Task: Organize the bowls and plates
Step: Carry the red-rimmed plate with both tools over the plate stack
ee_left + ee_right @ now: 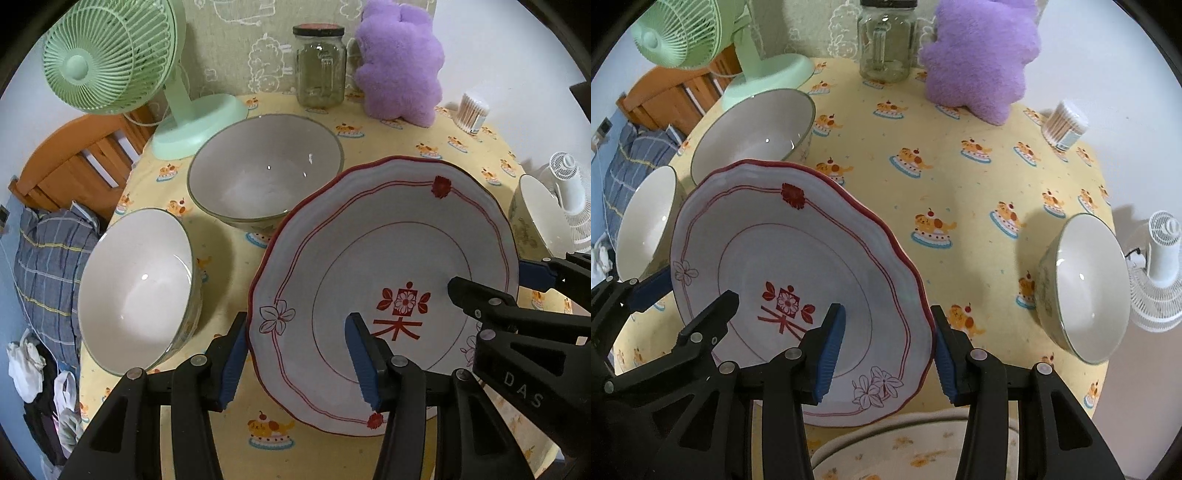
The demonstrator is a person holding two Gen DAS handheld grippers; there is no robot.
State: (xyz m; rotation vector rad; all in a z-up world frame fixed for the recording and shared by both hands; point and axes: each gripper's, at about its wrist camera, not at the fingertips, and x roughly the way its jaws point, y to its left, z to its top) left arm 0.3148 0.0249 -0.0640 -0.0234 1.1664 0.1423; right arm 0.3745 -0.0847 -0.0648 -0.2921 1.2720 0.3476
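A white plate with a scalloped red rim (388,236) (798,243) hangs tilted above the yellow tablecloth (960,184). My left gripper (297,363) (690,295) is shut on its left rim, one blue pad over the face and one outside the edge. On the opposite rim my right gripper (888,352) (495,284) is shut the same way. Two white bowls (266,173) (136,295) stand left of the plate. A third bowl (1086,288) stands at the right. Under the right gripper lies a cream plate with orange flowers (916,450).
At the back stand a green fan (110,55), a glass jar (321,66), a purple plush toy (399,62) and a tub of cotton swabs (472,110). A white fan (1160,266) sits off the right edge. Left of the table are a wooden chair (74,162) and clothes.
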